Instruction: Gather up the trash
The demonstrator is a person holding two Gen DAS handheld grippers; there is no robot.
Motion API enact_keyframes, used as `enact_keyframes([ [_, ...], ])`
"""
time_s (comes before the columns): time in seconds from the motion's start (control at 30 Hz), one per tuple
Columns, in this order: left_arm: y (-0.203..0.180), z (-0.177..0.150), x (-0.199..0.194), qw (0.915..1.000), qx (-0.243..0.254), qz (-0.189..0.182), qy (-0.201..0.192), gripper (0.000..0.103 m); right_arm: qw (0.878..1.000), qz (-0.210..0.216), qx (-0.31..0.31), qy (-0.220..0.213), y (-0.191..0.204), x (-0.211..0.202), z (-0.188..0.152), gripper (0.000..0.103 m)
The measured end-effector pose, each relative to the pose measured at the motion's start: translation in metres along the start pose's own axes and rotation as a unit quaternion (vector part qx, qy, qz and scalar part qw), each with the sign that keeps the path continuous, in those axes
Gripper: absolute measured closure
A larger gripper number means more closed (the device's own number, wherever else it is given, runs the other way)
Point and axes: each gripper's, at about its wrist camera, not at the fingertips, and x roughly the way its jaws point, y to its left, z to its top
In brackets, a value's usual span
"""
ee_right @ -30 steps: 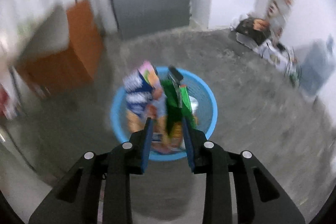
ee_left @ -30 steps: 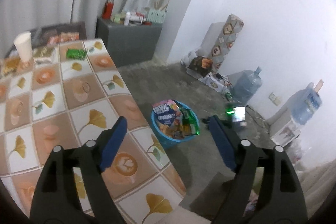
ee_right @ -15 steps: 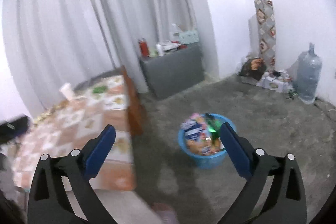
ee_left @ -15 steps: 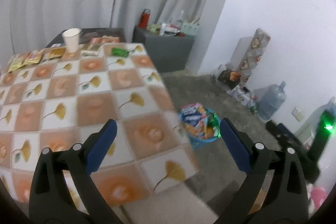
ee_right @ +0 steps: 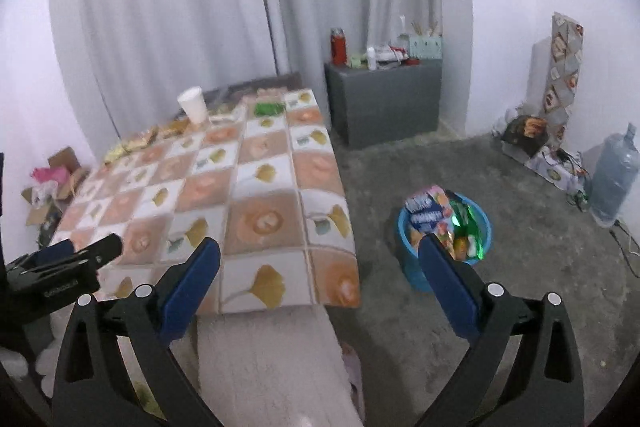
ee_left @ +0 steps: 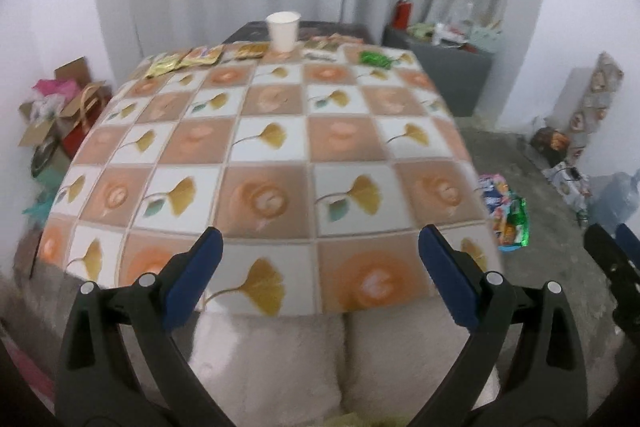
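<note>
My left gripper [ee_left: 318, 269] hung wide open and empty over the table's [ee_left: 280, 155] near edge; my right gripper [ee_right: 320, 277] gaped empty too. Wrappers [ee_left: 200, 57] and a green packet [ee_left: 375, 59] lay along the far edge beside a paper cup [ee_left: 283, 31]. The blue bin [ee_right: 444, 239] sat full on the floor, right of the table.

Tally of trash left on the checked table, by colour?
White cup: 1
Green wrapper: 1
Yellow packets: 3
Pale wrapper: 1
Total: 6. The blurred packets behind the pale wrapper can't be counted.
</note>
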Motion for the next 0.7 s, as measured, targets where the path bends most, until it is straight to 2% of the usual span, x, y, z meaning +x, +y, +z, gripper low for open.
enact_keyframes([
  [0.2,-0.002,-0.007,0.0,0.9995,-0.007,0.03,0.007,0.009,0.998,-0.036,-0.012,0.039,-0.013,0.011,-0.012,0.007],
  [0.4,-0.006,-0.01,0.005,0.9985,0.003,0.05,0.021,0.009,0.997,-0.049,-0.013,0.062,-0.02,0.023,-0.018,0.007],
  [0.53,-0.009,-0.011,0.009,0.9983,0.009,0.049,0.03,0.009,0.996,-0.058,-0.019,0.07,-0.022,0.027,-0.022,0.007],
  [0.7,-0.011,-0.011,0.007,0.9985,0.012,0.051,0.018,0.009,0.994,-0.073,-0.019,0.072,-0.029,0.027,-0.022,0.007],
])
